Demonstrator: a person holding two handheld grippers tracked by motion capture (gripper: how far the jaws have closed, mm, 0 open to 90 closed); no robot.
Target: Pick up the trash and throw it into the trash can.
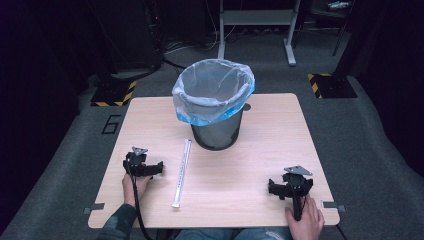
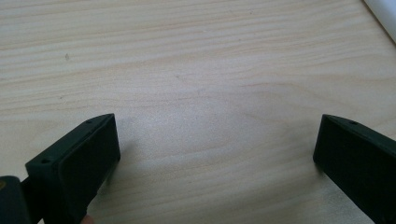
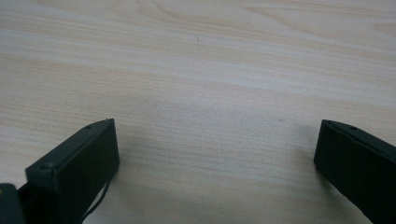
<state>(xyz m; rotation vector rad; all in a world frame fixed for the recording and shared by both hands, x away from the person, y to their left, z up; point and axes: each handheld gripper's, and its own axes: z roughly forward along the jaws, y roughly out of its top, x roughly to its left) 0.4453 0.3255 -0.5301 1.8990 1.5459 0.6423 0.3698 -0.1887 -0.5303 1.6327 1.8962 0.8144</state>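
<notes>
Left gripper [image 1: 159, 167] and right gripper [image 1: 272, 189] both gaping, empty; wrapped straw [image 1: 182, 173] untouched on worktop [image 1: 280, 135], lined bin [image 1: 215, 102] at 12 o'clock; nothing begun.

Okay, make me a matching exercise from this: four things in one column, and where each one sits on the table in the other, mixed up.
Things:
1. bin
2. straw
3. left gripper
4. right gripper

Places:
A. near right part of the table, jaws wide apart over bare wood
B. far middle, lined with a bag
C. lying flat between the left gripper and the bin
D. near left part, jaws wide apart, beside the straw

Pairs: 1-B, 2-C, 3-D, 4-A
</notes>
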